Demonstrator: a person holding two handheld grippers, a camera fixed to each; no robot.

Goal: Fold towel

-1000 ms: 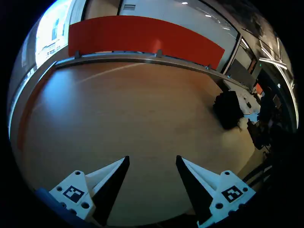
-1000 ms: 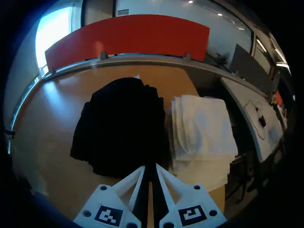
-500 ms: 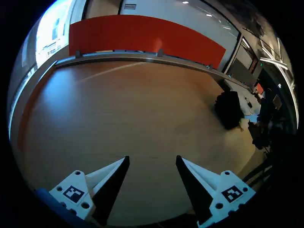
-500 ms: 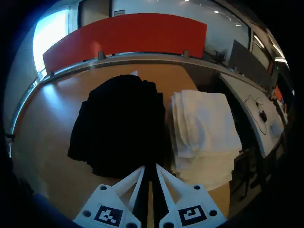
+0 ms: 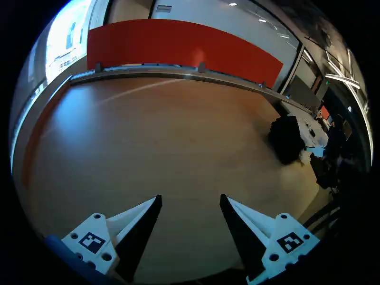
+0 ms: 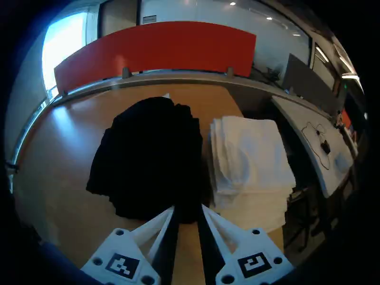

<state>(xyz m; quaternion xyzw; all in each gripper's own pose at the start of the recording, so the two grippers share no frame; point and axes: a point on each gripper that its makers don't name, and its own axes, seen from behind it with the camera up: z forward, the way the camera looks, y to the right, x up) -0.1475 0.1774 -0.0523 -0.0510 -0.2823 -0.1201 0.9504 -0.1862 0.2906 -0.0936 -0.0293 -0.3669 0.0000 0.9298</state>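
Observation:
A heap of black towels (image 6: 149,156) lies on the wooden table (image 6: 61,156) in the right gripper view, with a stack of folded white towels (image 6: 249,161) beside it on the right. My right gripper (image 6: 186,209) is at the heap's near edge, its fingers a little apart with a bit of black cloth between the tips. In the left gripper view my left gripper (image 5: 190,197) stands open over bare tabletop (image 5: 156,137) with nothing between its fingers. The black heap (image 5: 286,138) is far off to the right there.
An orange partition (image 6: 156,45) on a grey rail runs along the table's far edge. Beyond the table's right end stands another desk (image 6: 313,142) with a cable on it. A bright window (image 6: 61,42) is at the far left.
The right gripper's fingers, nearly together before, have spread apart slightly at the black heap's near edge. The left gripper has stayed in place.

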